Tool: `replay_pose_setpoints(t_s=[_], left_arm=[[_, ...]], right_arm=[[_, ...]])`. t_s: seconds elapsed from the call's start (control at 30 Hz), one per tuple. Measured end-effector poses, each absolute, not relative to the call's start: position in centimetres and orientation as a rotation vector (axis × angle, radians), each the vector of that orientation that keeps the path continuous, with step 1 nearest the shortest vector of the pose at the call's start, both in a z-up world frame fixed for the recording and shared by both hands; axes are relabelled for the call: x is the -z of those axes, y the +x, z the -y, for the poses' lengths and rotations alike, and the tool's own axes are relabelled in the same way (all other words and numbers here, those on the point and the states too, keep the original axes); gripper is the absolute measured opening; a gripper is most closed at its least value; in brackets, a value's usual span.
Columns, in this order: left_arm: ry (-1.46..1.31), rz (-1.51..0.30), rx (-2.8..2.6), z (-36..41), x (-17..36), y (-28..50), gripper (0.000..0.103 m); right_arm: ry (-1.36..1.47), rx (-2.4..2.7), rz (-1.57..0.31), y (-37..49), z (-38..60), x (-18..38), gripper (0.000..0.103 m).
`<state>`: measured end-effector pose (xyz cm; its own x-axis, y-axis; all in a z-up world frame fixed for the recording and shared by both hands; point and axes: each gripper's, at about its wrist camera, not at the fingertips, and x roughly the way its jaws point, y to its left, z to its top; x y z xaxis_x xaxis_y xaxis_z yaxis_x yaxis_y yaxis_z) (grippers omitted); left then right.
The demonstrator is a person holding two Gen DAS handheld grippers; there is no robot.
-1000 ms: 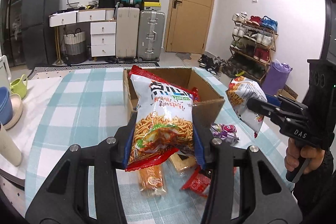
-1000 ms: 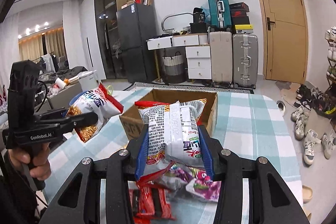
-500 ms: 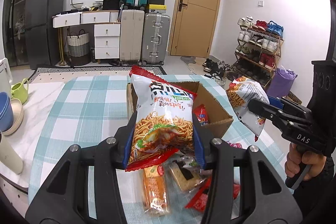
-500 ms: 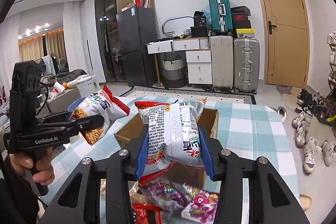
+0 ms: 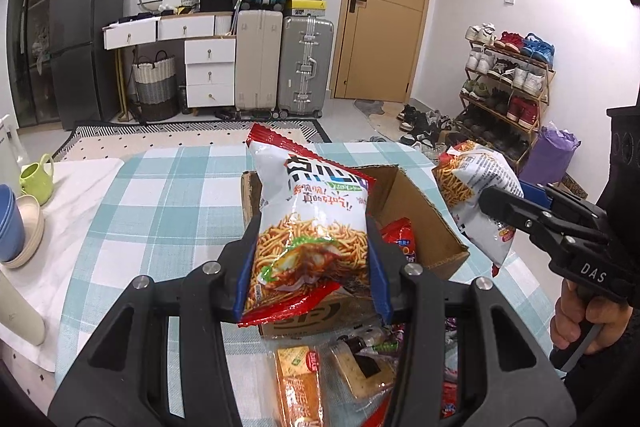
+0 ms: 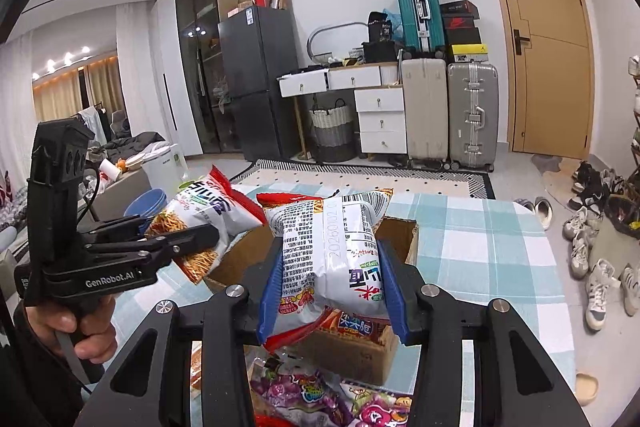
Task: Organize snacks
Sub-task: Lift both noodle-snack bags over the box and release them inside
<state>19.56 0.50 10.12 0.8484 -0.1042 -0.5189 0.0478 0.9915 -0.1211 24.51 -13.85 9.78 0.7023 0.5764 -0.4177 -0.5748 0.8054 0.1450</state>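
My left gripper (image 5: 312,267) is shut on a white and red noodle-snack bag (image 5: 312,227), held upright above the near edge of an open cardboard box (image 5: 416,211). My right gripper (image 6: 332,287) is shut on a second bag of the same snack (image 6: 336,247), back side facing me, also above the box (image 6: 400,231). Each gripper shows in the other's view: the right one (image 5: 516,205) with its bag (image 5: 472,195), the left one (image 6: 180,233) with its bag (image 6: 204,215). A red packet (image 5: 400,239) lies inside the box.
Loose snacks lie on the checked tablecloth (image 5: 168,203) in front of the box: an orange pack (image 5: 300,383), a cracker pack (image 5: 360,367), purple candy bags (image 6: 304,395). Bowls (image 5: 16,227) and a green mug (image 5: 38,179) stand at the left. Suitcases and a shoe rack (image 5: 508,83) stand beyond.
Both grippers have lifted their bags higher and pulled back slightly, so the box and the loose snacks sit lower and farther in view. Both grips are unchanged.
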Motion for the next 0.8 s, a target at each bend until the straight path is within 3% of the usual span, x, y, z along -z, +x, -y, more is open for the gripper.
replay_pose_setpoints(t_s=[0.8], left_arm=[[-0.083, -0.644, 0.068, -0.5, -4.3, 29.6, 0.043]], right_arm=[[-0.029, -0.637, -0.601, 31.2, 10.1, -5.7, 0.044]])
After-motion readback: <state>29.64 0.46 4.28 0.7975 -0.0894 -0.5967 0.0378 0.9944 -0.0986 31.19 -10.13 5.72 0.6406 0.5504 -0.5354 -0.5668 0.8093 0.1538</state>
